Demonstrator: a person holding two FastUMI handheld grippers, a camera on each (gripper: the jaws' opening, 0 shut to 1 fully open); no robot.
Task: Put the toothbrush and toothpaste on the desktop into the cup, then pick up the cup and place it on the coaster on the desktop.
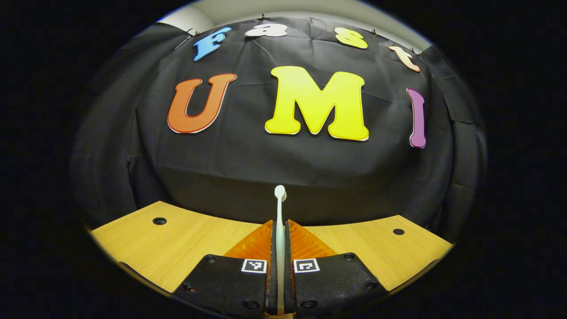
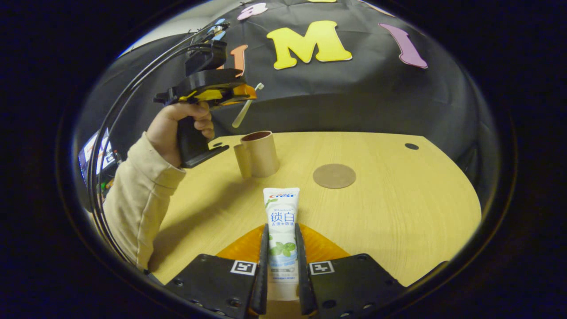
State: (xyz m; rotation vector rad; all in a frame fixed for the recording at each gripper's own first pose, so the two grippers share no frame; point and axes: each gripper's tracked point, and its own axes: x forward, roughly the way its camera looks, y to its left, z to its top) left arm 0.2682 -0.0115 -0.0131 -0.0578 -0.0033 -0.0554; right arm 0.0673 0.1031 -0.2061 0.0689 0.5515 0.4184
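Held the white toothbrush (image 1: 279, 221) tight between the jaws of the left gripper (image 1: 280, 266), bristle end poking up and out past the tips. Seen from the right gripper view, hung above the tan cup (image 2: 257, 154), with the brush slanting down toward the open rim but not yet inside. Held the toothpaste tube (image 2: 281, 230) squeezed between the jaws of the right gripper (image 2: 281, 266), flat end sticking out front, low over the wooden desktop (image 2: 398, 208). Sat beyond the tube and off to the right of the cup: the round coaster (image 2: 334, 176), bare. Best done slowly: line the handle end over the rim, lower, then let go. Could tip the cup with a bump.
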